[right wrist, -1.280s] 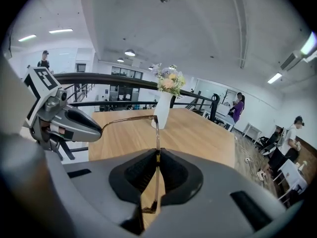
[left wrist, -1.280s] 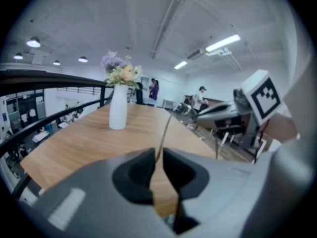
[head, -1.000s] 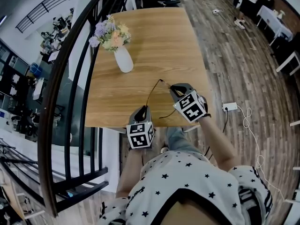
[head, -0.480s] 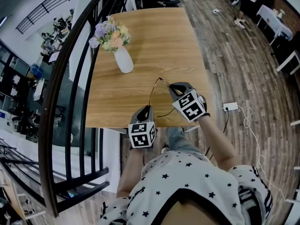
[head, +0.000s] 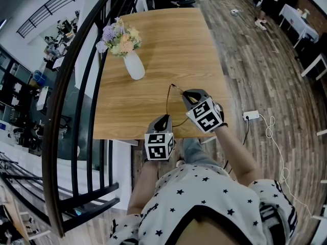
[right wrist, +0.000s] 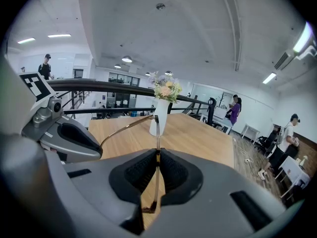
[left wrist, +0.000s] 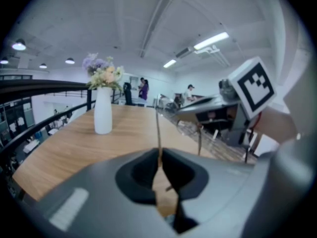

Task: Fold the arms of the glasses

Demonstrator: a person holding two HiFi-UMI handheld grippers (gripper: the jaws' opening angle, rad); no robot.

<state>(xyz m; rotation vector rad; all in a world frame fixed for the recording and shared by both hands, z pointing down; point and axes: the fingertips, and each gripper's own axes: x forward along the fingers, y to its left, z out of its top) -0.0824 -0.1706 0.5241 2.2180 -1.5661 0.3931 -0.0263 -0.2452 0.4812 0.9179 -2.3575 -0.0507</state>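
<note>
Thin gold-wire glasses (head: 167,101) were held up btwn the two grippers over the near part of the light wooden table (head: 153,60), close to its right side. The L gripper (head: 163,119), grey w/ a square-marker cube, had its jaws shut tight on one slim arm of the glasses (left wrist: 158,128). In the left gripper view that arm ran straight up out of the pinch (left wrist: 159,157). The R gripper (head: 187,95) was likewise clamped on a thin part of the frame. In the right gripper view (right wrist: 157,155) the wire stood upright from the closed jaws, and a curved gold arm (right wrist: 126,126) swept off left toward the L gripper (right wrist: 74,138). The two grippers were near each other, R slightly further onto the table, L at the near edge. Exact hinge angle of the arms: too fine to tell.

A white ceramic vase of pastel flowers (head: 134,65) stood upright farther back on the table's left side, well apart from the glasses. A black metal railing (head: 76,86) ran along the table's left. A white power strip w/ cable (head: 250,116) lay on the wood-plank floor (head: 255,70) at right.
</note>
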